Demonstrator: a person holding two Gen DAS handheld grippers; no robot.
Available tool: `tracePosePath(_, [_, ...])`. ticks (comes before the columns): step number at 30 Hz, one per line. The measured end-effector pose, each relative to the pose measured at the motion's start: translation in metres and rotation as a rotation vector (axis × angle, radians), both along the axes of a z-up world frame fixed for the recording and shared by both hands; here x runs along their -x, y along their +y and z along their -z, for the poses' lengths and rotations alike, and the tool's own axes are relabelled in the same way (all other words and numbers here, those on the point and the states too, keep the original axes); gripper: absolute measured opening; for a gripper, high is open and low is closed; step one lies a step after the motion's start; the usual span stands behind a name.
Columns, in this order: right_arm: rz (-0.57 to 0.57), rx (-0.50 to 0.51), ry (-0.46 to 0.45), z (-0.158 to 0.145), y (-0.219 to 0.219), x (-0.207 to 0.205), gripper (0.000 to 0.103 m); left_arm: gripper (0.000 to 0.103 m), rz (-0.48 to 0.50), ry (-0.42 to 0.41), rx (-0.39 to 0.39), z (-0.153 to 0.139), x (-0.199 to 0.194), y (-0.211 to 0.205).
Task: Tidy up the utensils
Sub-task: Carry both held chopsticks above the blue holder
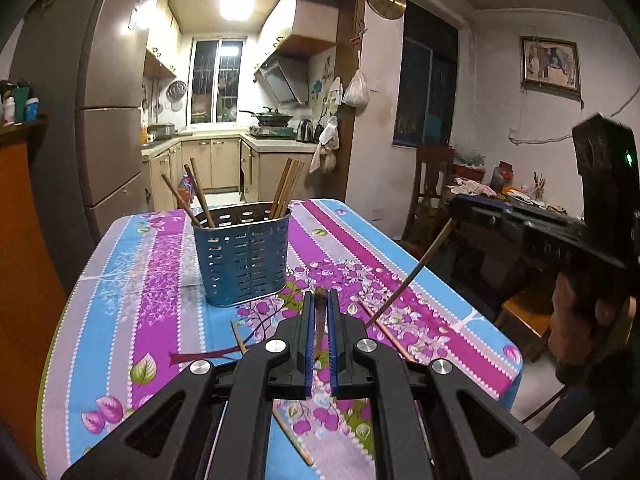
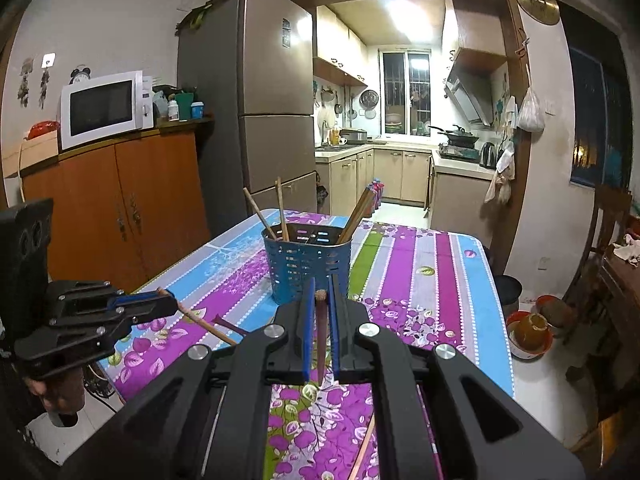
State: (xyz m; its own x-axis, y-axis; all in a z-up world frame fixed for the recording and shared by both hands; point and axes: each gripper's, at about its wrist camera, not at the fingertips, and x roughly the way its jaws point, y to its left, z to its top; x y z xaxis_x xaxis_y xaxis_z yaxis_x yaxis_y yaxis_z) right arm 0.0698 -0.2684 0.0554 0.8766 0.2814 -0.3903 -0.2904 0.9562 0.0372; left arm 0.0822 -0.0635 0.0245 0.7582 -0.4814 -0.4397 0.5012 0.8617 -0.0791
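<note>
- Left tongs (image 1: 319, 300) are seen nearest the left wrist camera, clenched on a brown chopstick (image 1: 319, 320) held lengthwise between the blue pads, its blunt end poking out at the tips.
- Right tongs (image 2: 320, 294) are likewise clenched on a second chopstick (image 2: 321, 332), blunt end at the tips, thin end pointing back toward the camera.
- In the right wrist view, the left tongs are seen at the left edge, raised above the tabletop (image 2: 420, 280), the gripped chopstick slanting down and to the right.
- A blue perforated utensil holder (image 1: 242, 256) is stood upright on the floral tablecloth, ahead of both tongs, apart from them.
- Several chopsticks (image 1: 286, 186) are leaned inside the holder, some at its left end, some at its right.
- Loose chopsticks (image 1: 386, 334) are left lying on the tabletop close to the tongs.
</note>
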Motion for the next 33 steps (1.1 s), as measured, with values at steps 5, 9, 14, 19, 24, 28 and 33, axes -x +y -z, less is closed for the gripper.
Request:
tracePosePath(5, [0.001, -0.005, 0.014, -0.006, -0.001, -0.015, 0.005, 0.007, 0.000, 0.029, 0.014, -0.007, -0.020, -0.003])
tracePosePath(9, [-0.006, 0.010, 0.030, -0.009, 0.004, -0.026, 0.005, 0.007, 0.005, 0.037, 0.010, -0.015, -0.032, -0.007])
tracePosePath(14, [-0.008, 0.028, 0.049, -0.015, 0.008, -0.040, 0.005, 0.007, 0.000, 0.027, -0.007, -0.032, -0.049, -0.012])
tracePosePath(19, [-0.014, 0.040, 0.075, -0.018, 0.010, -0.053, 0.005, 0.007, -0.004, 0.012, -0.009, -0.049, -0.061, -0.015])
tracePosePath(24, [-0.014, 0.047, 0.097, -0.023, 0.010, -0.065, 0.005, 0.007, 0.008, 0.015, -0.021, -0.057, -0.070, -0.022])
tracePosePath(28, [-0.011, 0.044, 0.110, -0.028, 0.008, -0.071, 0.005, 0.007, 0.005, 0.020, -0.033, -0.061, -0.075, -0.025])
tracePosePath(33, [-0.010, 0.040, 0.116, -0.035, 0.010, -0.073, 0.005, 0.007, -0.002, 0.013, -0.047, -0.069, -0.075, -0.026])
